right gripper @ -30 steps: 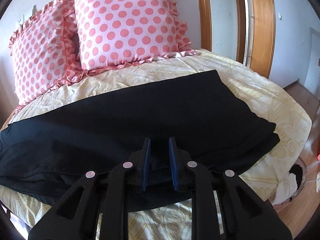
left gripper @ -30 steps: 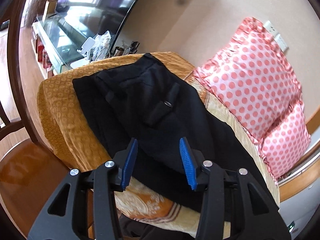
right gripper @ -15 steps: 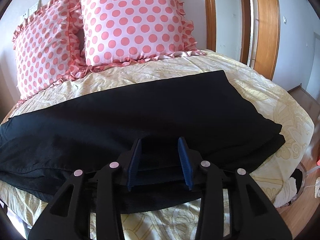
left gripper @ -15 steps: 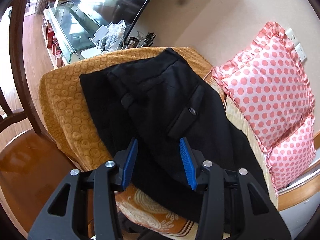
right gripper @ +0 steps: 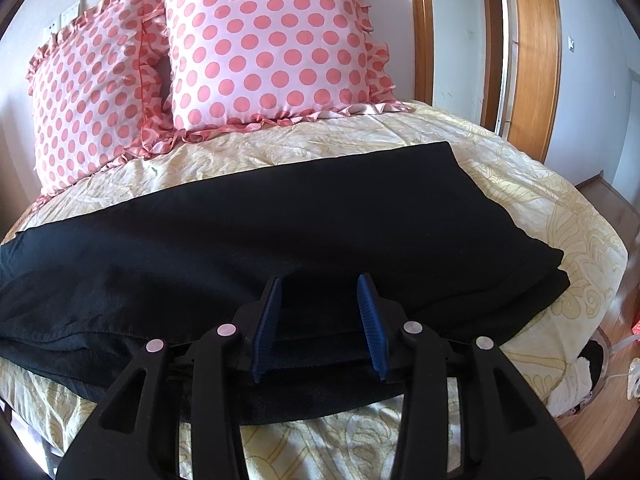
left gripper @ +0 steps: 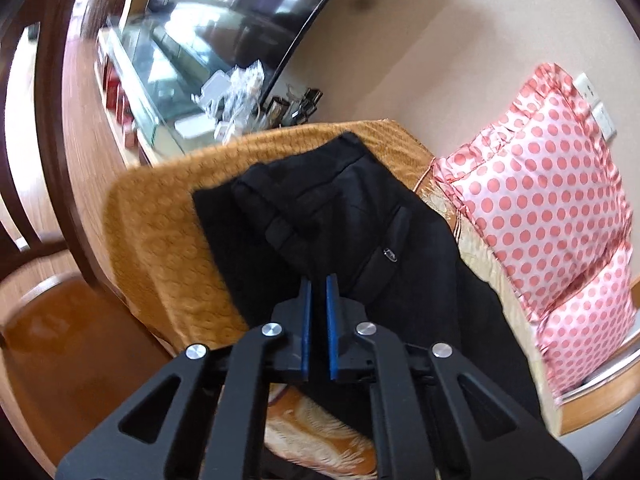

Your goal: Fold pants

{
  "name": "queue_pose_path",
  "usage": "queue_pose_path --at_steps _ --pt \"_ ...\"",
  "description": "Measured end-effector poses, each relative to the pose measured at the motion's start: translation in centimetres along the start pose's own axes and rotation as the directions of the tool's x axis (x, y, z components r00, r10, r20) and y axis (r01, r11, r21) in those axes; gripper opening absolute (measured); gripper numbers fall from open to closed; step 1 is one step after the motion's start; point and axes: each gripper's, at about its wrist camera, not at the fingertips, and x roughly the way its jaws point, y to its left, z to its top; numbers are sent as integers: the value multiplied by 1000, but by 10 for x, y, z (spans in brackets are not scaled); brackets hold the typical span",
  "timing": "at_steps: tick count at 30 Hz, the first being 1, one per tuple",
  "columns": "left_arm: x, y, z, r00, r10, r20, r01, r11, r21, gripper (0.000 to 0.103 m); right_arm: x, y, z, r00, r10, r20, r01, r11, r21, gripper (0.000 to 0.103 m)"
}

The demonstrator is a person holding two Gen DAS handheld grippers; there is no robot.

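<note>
Black pants (left gripper: 344,232) lie flat across the bed, folded lengthwise, waistband and a back pocket toward the orange blanket end. My left gripper (left gripper: 318,284) is above the seat of the pants with its blue pads nearly together and nothing visibly between them. In the right wrist view the pants legs (right gripper: 280,232) stretch across the yellow bedspread. My right gripper (right gripper: 320,292) is open and empty, low over the near edge of the legs.
Two pink polka-dot pillows (right gripper: 240,60) lean at the head of the bed. An orange blanket (left gripper: 160,240) covers the bed's end. A wooden chair (left gripper: 48,300) stands at the left, a TV stand (left gripper: 160,80) beyond. A door (right gripper: 532,60) is at the right.
My left gripper has closed from wide open and pulled back a little from the waistband. My right gripper has opened from nearly shut and stayed over the legs' near edge.
</note>
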Motion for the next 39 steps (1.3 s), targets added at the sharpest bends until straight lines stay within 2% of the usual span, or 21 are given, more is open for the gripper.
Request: queue_pose_path --at_steps 4,7,9,14,17,20,22,24,27,31,36,39 --pt "-9 4 4 1000 19 2 -19 998 56 6 0 0 -1 1000 -2 1 2 1000 -4 42" --pt "8 9 1 997 59 -44 -56 996 71 6 0 2 -1 1000 -7 6 7 1000 -11 42" --pt "14 11 -4 996 74 -43 -70 994 81 8 0 2 -1 1000 -7 6 7 1000 -11 43" --pt "-2 9 -8 995 103 4 -103 989 109 17 -2 2 -1 1000 9 2 -9 1000 -4 47" --pt "-24 0 -9 989 120 83 -132 980 151 18 -5 0 3 1000 6 17 -6 1000 4 47" --pt "-39 -19 -13 989 82 121 -106 974 202 29 -2 3 7 1000 -7 10 7 1000 -11 47" --pt "-39 -37 -20 994 31 104 -57 967 249 34 1 6 7 1000 -12 1 12 1000 -24 48" --pt "-32 -55 -29 997 -1 76 -22 953 304 34 5 9 4 1000 -12 -21 11 999 -38 50" --pt "-13 -82 -48 1000 -26 15 19 924 382 41 0 13 -4 1000 -22 -4 22 998 -62 51" --pt "12 -100 -69 998 -35 -61 58 897 438 42 -9 10 -10 1000 1 -15 -2 998 -67 51" --pt "30 -101 -83 996 -1 -94 45 881 471 43 -18 4 -9 999 44 -18 -45 998 -37 51" --pt "31 -101 -87 996 10 -86 34 871 489 44 -33 3 -5 994 103 36 -103 995 -14 51"
